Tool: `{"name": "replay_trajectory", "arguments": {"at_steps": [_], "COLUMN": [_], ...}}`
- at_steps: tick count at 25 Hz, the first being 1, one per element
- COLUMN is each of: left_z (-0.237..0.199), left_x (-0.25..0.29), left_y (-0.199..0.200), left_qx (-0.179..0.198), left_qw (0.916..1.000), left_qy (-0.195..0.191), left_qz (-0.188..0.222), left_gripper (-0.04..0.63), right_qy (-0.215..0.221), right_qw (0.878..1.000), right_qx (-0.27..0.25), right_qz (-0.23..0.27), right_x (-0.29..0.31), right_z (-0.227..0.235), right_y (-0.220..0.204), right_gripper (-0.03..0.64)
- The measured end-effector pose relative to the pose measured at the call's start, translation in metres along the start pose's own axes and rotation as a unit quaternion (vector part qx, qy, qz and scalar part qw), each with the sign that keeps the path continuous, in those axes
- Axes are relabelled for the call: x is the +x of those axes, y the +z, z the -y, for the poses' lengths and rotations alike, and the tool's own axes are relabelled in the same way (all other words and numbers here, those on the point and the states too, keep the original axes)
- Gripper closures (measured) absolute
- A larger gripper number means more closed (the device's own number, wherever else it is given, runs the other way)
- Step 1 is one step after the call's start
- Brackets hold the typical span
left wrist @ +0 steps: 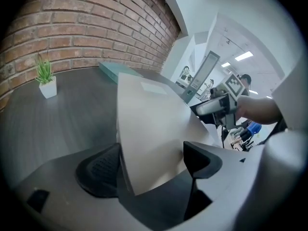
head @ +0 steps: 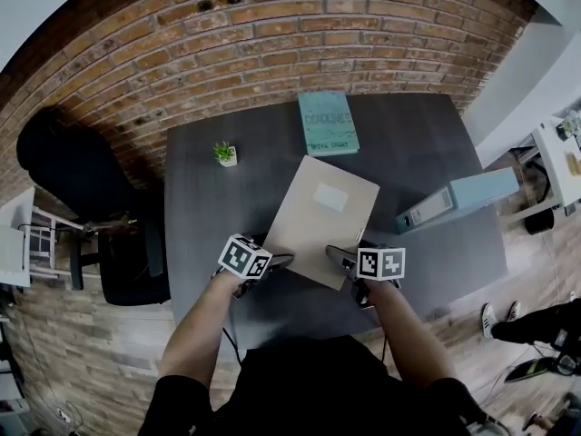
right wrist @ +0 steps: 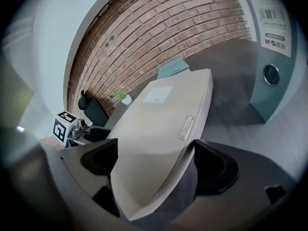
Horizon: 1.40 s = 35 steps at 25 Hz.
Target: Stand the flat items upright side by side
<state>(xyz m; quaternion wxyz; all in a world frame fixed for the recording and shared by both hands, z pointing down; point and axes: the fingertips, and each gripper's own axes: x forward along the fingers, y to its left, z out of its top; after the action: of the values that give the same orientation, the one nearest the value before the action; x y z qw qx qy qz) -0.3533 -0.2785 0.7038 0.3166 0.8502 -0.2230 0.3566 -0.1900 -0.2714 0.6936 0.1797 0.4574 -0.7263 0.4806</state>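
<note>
**both grippers clamped on the beige binder**

left gripper (left wrist: pixel 151 163): we read its fingers (left wrist: pixel 98 170) as spread wide, with a near corner of the beige binder (head: pixel 320 216) filling the gap. one finger lies behind the binder's edge and the other sits in front of its broad face. both meet it.

right gripper (right wrist: pixel 154 163): its fingers (right wrist: pixel 216 170) stand about as wide on the binder's near end. one is against the broad face, the other against the thick spine with its small label holder.

in the head view we see the two grippers side by side at the binder's near end. the binder sits at an angle across the middle of the dark table (head: pixel 204 207), white label up. we cannot tell whether its near end is off the surface.

beyond its far corner, apart from it, the teal book (head: pixel 328 123) lies flat near the brick wall (head: pixel 272 34). to the right, the blue binder (head: pixel 454 200) stands on edge, apart from the beige one. a small potted plant (head: pixel 226 154) stands at the table's far left.
</note>
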Motion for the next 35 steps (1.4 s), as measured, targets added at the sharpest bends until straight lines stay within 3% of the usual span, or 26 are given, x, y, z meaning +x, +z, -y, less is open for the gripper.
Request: {"name": "replay_trajectory", "arguments": {"at_steps": [2,5,7,11,17,23,35], "left_z": [0.019,0.049,0.057,0.047,0.015,-0.002,-0.012], "left_x": [0.000,0.001,0.002,0.001,0.000,0.015,0.050], "left_y": [-0.011,-0.030,-0.036,-0.020,0.012,0.030,0.044], "left_qx": [-0.003,-0.003,-0.003,-0.019,-0.072,-0.118,-0.144], "left_qw": [0.9996,0.9964,0.9949,0.9968,0.9962,0.9913,0.9877], "left_qy": [-0.027,-0.080,-0.093,-0.075,-0.041,-0.039,-0.057], "left_qz": [-0.007,-0.028,-0.038,-0.019,0.026,0.042,0.024], "left_gripper": [0.180,0.258,0.261,0.229,0.202,0.170,0.143], "right_qy": [-0.017,-0.038,-0.037,-0.030,-0.024,-0.013,0.019], "right_qw": [1.000,0.999,0.998,0.999,0.999,0.999,0.998], "right_qx": [-0.015,-0.034,-0.037,-0.039,-0.037,-0.029,-0.021], "right_qz": [-0.006,-0.016,-0.024,-0.021,-0.008,-0.015,-0.059], "right_x": [-0.002,-0.007,-0.008,-0.010,-0.004,0.009,0.041], "right_z": [0.007,0.019,0.024,0.027,0.029,0.035,0.042], "right_y": [-0.002,-0.002,-0.001,0.012,0.030,0.040,0.044], "right_gripper": [0.127,0.128,0.129,0.129,0.129,0.128,0.121]}}
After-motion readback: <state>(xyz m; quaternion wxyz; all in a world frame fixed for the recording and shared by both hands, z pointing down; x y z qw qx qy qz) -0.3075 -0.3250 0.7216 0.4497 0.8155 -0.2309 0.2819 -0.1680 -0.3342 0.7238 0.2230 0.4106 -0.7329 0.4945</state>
